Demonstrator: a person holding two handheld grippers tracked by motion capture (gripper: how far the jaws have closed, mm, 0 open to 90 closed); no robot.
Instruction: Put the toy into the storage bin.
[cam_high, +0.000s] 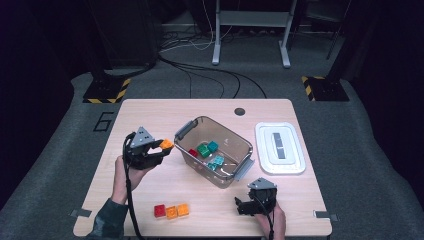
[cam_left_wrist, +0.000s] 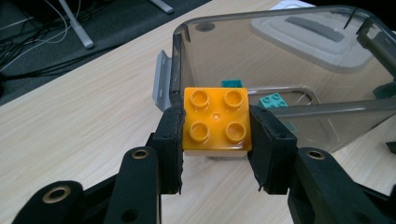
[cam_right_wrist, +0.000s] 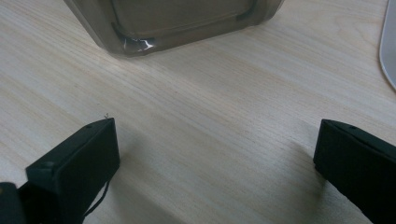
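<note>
My left tongs (cam_high: 161, 148) squeeze a square orange plastic brick (cam_left_wrist: 215, 119), held up off the bench just beside the clear brown plastic box (cam_high: 239, 162). The box is straight ahead of my left tongs, much nearer than my right tongs (cam_high: 243, 206), which rest wide apart with nothing in them

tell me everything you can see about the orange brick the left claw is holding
The orange brick is a square toy building block of glossy plastic with four round studs on top, arranged two by two. It sits level, studs up, clamped on two opposite sides by the black pads of the left claw, clear of the wooden table. It is just outside the near wall of the clear bin, not yet over the opening.
</note>
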